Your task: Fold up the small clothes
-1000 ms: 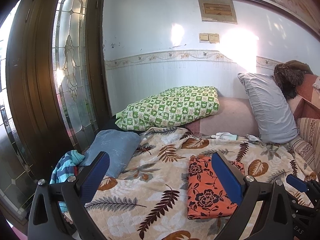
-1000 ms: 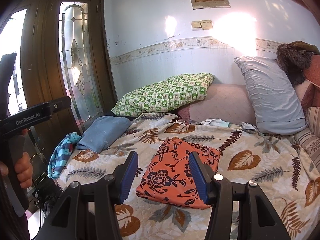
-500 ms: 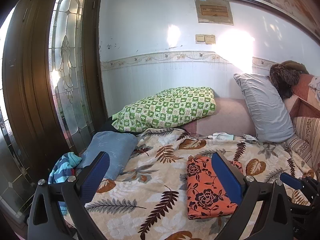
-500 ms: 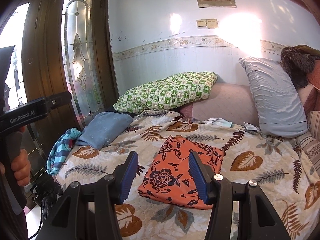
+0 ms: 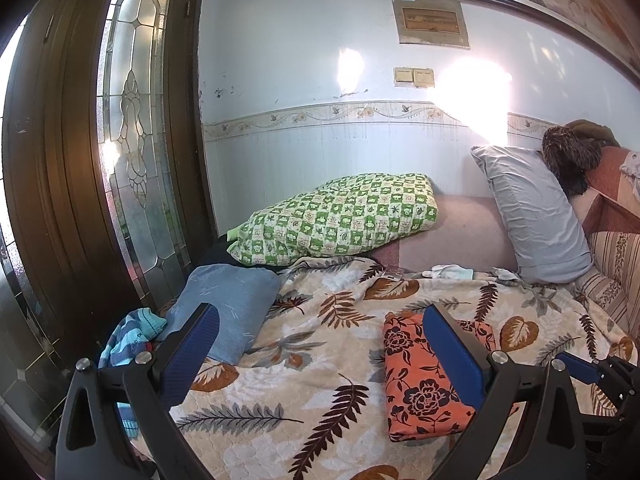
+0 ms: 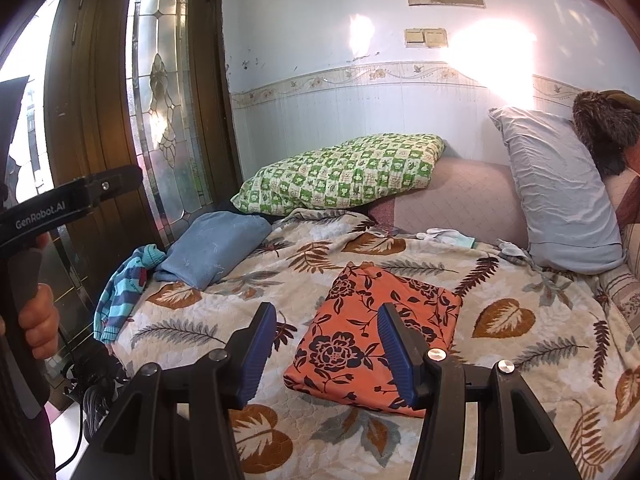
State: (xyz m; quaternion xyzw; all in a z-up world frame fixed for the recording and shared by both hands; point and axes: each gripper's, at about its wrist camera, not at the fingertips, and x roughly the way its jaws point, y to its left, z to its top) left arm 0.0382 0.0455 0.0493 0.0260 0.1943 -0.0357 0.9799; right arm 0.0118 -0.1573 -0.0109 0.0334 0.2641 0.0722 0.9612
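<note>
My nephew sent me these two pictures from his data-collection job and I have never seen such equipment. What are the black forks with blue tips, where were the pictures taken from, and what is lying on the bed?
There is no robot here. A person holds a hand tool in each hand, and each tool carries a wide-angle camera looking forward along its two fingers. One picture comes from the left gripper, the other from the right gripper. The blue parts are the fingers' pads. Both grippers are open and hold nothing.

In the right picture, the person's left hand grips the other tool's black handle.

On the leaf-patterned bedspread lies a neatly folded orange floral cloth. Near the bed's edge are a folded light blue cloth and a crumpled striped blue garment, seemingly not yet folded.
</note>
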